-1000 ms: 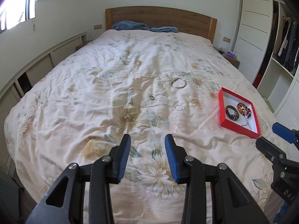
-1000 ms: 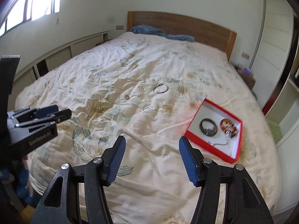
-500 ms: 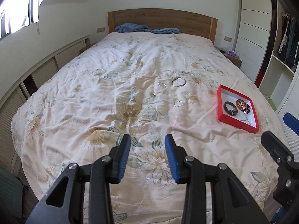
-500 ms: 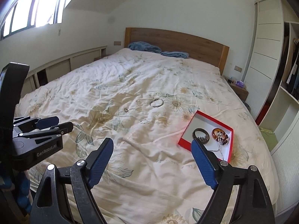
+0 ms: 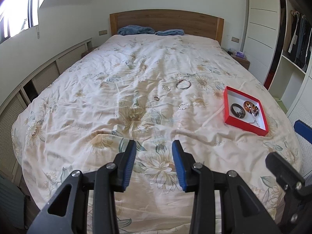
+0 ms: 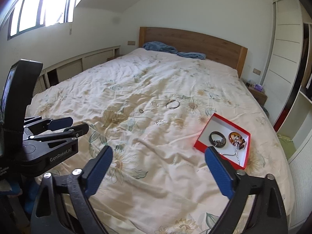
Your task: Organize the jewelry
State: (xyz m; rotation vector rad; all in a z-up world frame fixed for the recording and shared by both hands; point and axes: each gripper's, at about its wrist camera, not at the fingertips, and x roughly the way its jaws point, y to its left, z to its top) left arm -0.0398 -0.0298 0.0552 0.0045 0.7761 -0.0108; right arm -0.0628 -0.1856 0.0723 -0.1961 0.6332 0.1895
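Note:
Several silver pieces lie loose on the floral bedspread: a large bangle (image 5: pixel 183 84) (image 6: pixel 172 104), a small hoop (image 5: pixel 166 87) (image 6: pixel 154 103), a tiny ring (image 5: pixel 156 98) (image 6: pixel 141 111) and a thin bracelet (image 5: pixel 183 106) (image 6: pixel 159 122). To their right, a red box (image 5: pixel 225 105) (image 6: pixel 247 152) holds a dark bangle (image 5: pixel 237 109), an amber bangle (image 5: pixel 249 105) and a beaded chain. My left gripper (image 5: pixel 154 146) (image 6: pixel 78 123) hovers open over the bed's near edge, holding nothing. My right gripper (image 6: pixel 158 149) (image 5: pixel 286 142) is opening wide, with nothing between its jaws.
A wooden headboard (image 5: pixel 165 22) with blue pillows (image 5: pixel 134 30) closes off the far end of the bed. Low cabinets (image 5: pixel 48 72) run along the left wall. A white wardrobe (image 5: pixel 261 25) and open shelves stand on the right, beside a bedside table (image 6: pixel 257 93).
The right gripper's jaws have spread much wider. Both cameras have drawn back slightly from the bed, so more of the room shows. The jewelry and the box have not moved.

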